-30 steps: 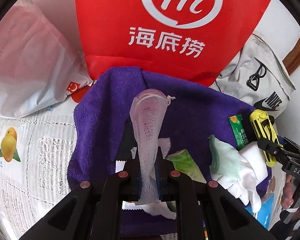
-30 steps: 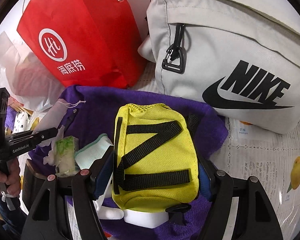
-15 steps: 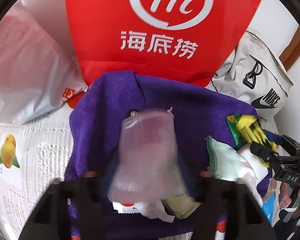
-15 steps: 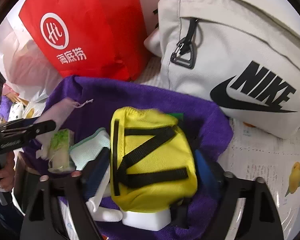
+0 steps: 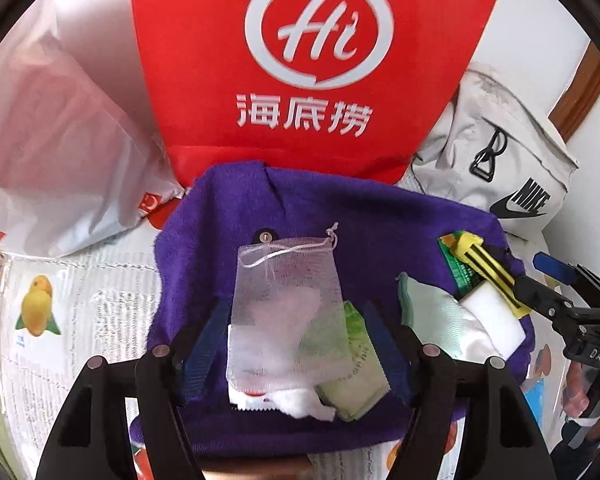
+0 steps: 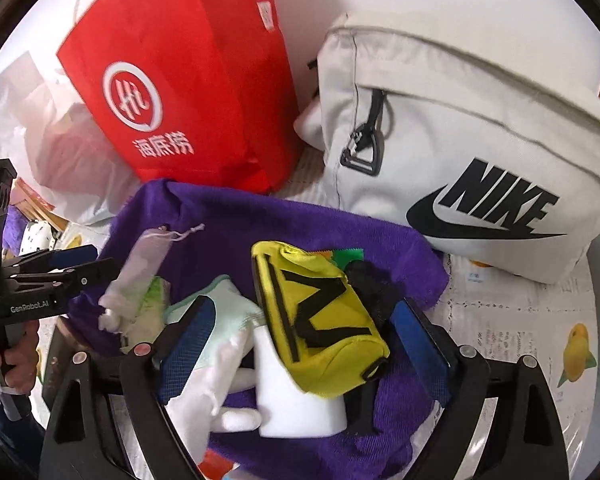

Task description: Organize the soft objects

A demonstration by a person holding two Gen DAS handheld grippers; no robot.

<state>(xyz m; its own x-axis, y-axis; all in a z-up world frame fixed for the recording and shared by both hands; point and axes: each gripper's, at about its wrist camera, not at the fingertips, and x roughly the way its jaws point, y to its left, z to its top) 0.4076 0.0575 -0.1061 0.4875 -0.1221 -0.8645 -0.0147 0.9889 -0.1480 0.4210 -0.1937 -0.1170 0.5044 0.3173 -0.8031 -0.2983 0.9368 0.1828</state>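
A purple towel (image 5: 204, 240) (image 6: 236, 220) lies on the table and bears the soft objects. A white mesh drawstring pouch (image 5: 288, 304) (image 6: 140, 264) lies on it, over a green tissue pack (image 5: 360, 368). My left gripper (image 5: 296, 340) is open, its jaws either side of the pouch, not touching it. A yellow pouch with black straps (image 6: 320, 320) lies tilted on a white sponge block (image 6: 300, 408), beside a white and mint glove (image 6: 216, 344). My right gripper (image 6: 300, 348) is open around the yellow pouch.
A red paper bag (image 5: 312, 68) (image 6: 188, 92) stands behind the towel. A grey Nike bag (image 6: 480, 168) (image 5: 500, 184) lies at the right. A pale plastic bag (image 5: 56, 152) sits at the left. The tablecloth (image 5: 80, 320) has fruit prints.
My left gripper opened and let go of the mesh pouch, which now lies flat. My right gripper opened and released the yellow pouch, which dropped tilted onto the sponge.
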